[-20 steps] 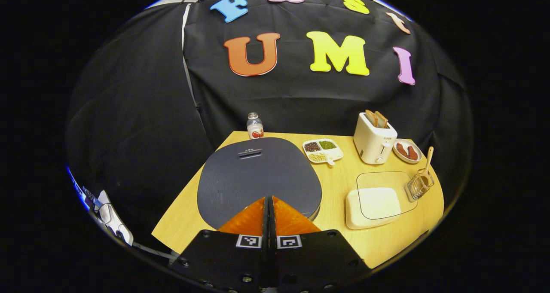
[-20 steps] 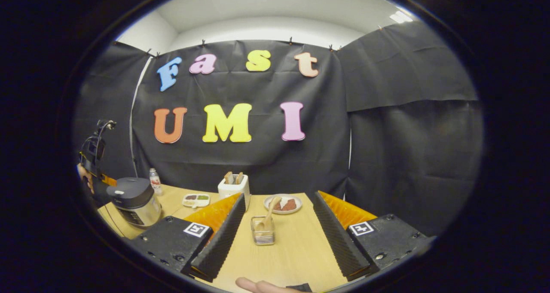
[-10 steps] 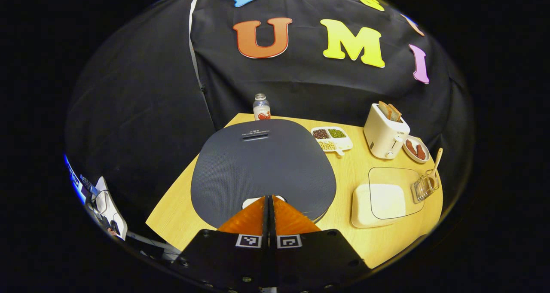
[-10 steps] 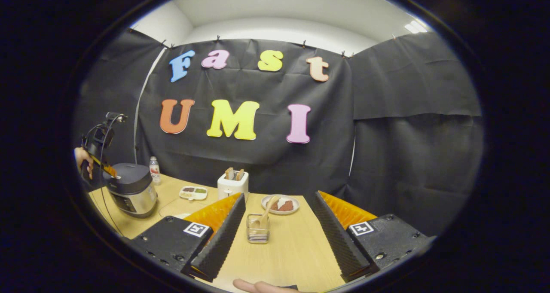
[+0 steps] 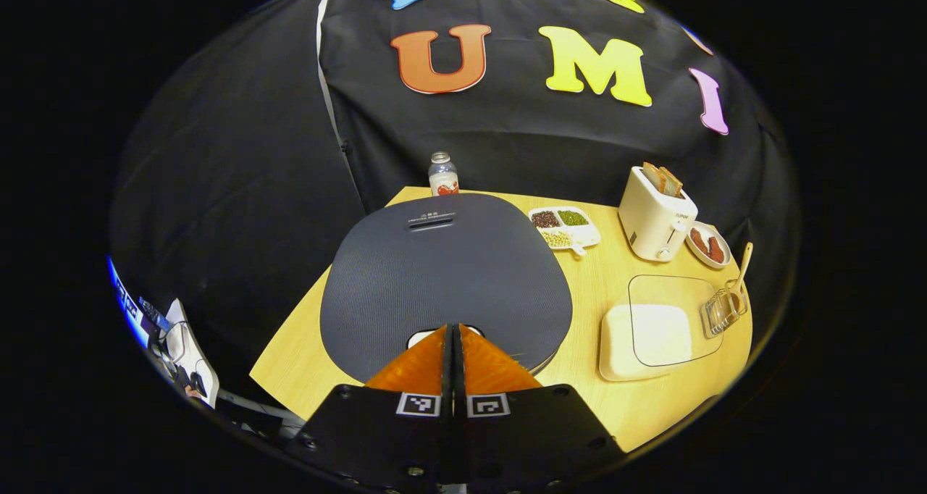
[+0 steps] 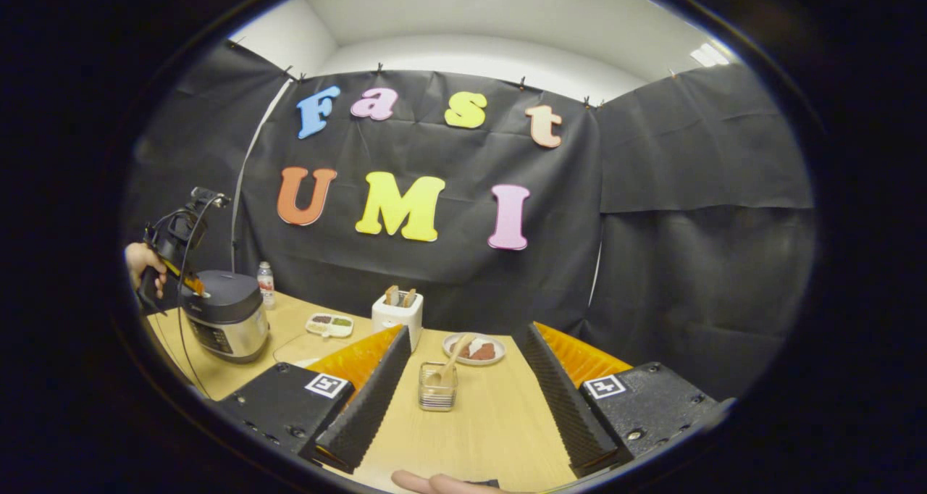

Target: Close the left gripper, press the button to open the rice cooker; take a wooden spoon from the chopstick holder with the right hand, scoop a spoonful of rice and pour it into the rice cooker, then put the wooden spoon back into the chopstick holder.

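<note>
The left gripper point(image 5: 452, 333), fingers pressed together and empty, sat on the white button point(image 5: 422, 337) of the dark grey round-lidded rice cooker point(image 5: 445, 277) at lower centre; slipping off-centre could leave it latched. The right gripper point(image 6: 463, 392) gaped wide, empty.

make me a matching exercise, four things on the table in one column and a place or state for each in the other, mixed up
Things:
1. rice cooker
2. wooden spoon
3. toaster
4. left gripper

Places or states:
A. bread slices sticking out of the top
B. fingers shut, tips at the lid's button
C. lid down
D. standing in the chopstick holder

Pairs: 1-C, 2-D, 3-A, 4-B
</note>
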### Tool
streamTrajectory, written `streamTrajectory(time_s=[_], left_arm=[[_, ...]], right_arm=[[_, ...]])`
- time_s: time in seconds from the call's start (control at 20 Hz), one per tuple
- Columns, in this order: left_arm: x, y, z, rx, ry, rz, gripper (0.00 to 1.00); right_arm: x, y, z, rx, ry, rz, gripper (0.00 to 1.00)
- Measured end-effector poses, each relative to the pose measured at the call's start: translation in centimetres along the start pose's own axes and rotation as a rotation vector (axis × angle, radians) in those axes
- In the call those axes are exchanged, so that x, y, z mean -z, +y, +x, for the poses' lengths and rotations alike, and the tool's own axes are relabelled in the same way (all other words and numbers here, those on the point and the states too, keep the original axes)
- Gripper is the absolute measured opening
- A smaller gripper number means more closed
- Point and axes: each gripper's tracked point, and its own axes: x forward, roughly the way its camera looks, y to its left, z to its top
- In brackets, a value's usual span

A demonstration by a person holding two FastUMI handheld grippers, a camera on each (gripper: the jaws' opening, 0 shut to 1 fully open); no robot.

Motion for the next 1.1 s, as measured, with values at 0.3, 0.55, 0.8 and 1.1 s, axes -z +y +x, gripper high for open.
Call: streamTrajectory(time_s=[0.3, 0.55, 0.8, 1.1], left_arm=[[-4.6, -1.3, -6.3, 0.060, -0.248, -0.088, 0.00], [-5.7, -2.7, -12.3, 0.105, -0.406, -0.070, 0.09], [-5.0, -4.3, -15.9, 0.114, -0.513, -0.004, 0.96], [-3.1, -6.3, -19.6, 0.163, -0.584, 0.002, 0.95]], right_arm=[[-0.1, -0.9, 0.1, 0.041, -0.026, 0.025, 1.00], [1.3, -1.0, 1.6, 0.059, -0.004, 0.083, 1.00], [2.7, -1.4, 3.5, 0.069, 0.031, 0.098, 1.00], [4.8, -0.9, 6.3, 0.052, 0.064, 0.118, 1.00]])
